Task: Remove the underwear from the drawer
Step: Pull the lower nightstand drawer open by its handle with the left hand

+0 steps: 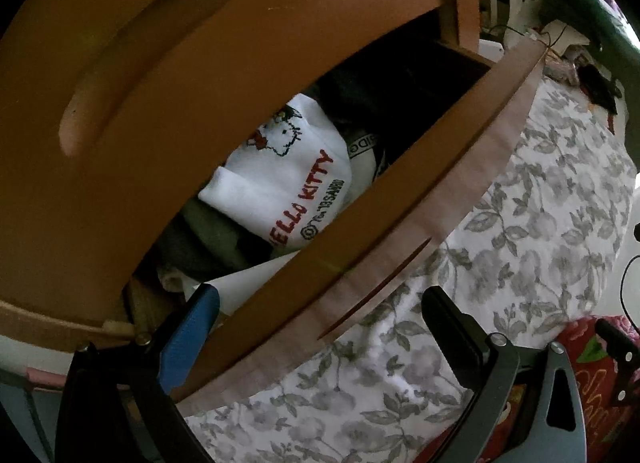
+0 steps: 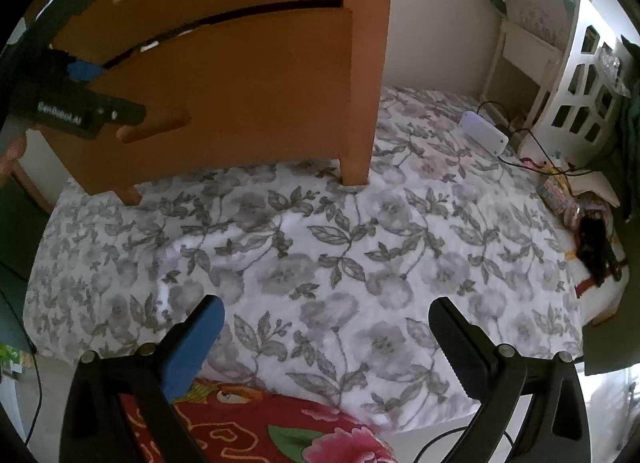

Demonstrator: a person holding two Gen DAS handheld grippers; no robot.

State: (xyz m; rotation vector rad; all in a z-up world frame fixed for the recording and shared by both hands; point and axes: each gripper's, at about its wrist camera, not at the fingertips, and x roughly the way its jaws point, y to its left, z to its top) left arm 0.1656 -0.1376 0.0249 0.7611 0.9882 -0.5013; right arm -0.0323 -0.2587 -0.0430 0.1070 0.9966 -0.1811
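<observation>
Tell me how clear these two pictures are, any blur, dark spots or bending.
Left wrist view: the drawer front is motion-smeared, its inside is dim, and only the white Hello Kitty garment reads clearly. Right wrist view: brighter and sharper, with the floral bedsheet evenly lit, though the fisheye bends the wooden dresser and blackens the corners.

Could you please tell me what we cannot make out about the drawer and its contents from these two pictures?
- Left wrist view: the drawer is only partly open; the panel above hides its rear contents.
- Left wrist view: the dark clothes beside the white Hello Kitty garment sit in shadow; which are underwear is unclear.
- Right wrist view: the drawer opening is a thin dark slit, contents unseen.
- Right wrist view: the left gripper is partly cut off at the picture's edge.
</observation>
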